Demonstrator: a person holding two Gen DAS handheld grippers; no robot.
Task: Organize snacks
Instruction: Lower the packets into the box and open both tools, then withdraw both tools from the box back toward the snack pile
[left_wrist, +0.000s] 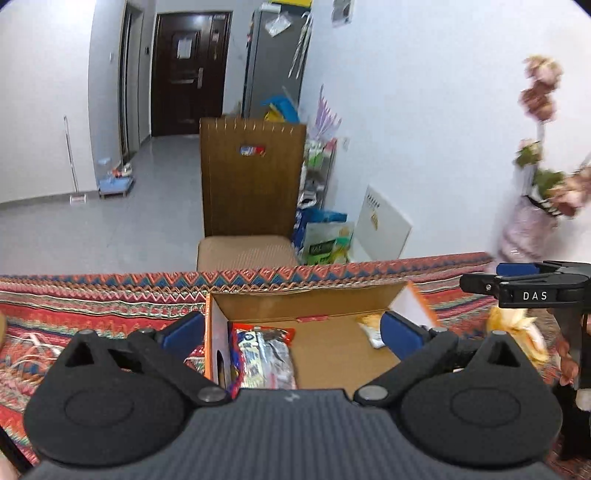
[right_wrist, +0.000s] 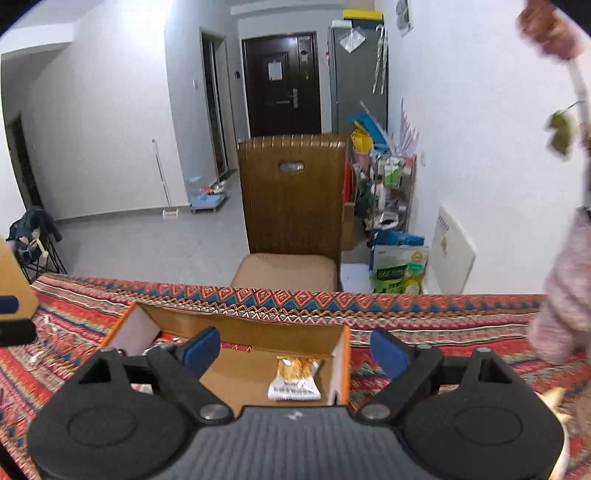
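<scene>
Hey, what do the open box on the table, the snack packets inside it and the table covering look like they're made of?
Box: corrugated cardboard, it seems, matte brown inside, orange outside, with folded flaps.
Small yellow packet: thin plastic film, probably, glossy with crimped ends.
Red packet: likely the same, shiny and crinkled.
Table covering: woven or printed fabric with a zigzag pattern; which one is unclear.

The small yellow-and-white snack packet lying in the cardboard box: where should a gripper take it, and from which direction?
Probably from above, closing across the narrow middle of the small snack packet. It lies flat on the floor of the cardboard box, close to the orange right wall, so a sideways approach looks blocked. Pinching the puffed centre or the crimped white bottom seam seems safest. The right gripper hovers open above it.
</scene>
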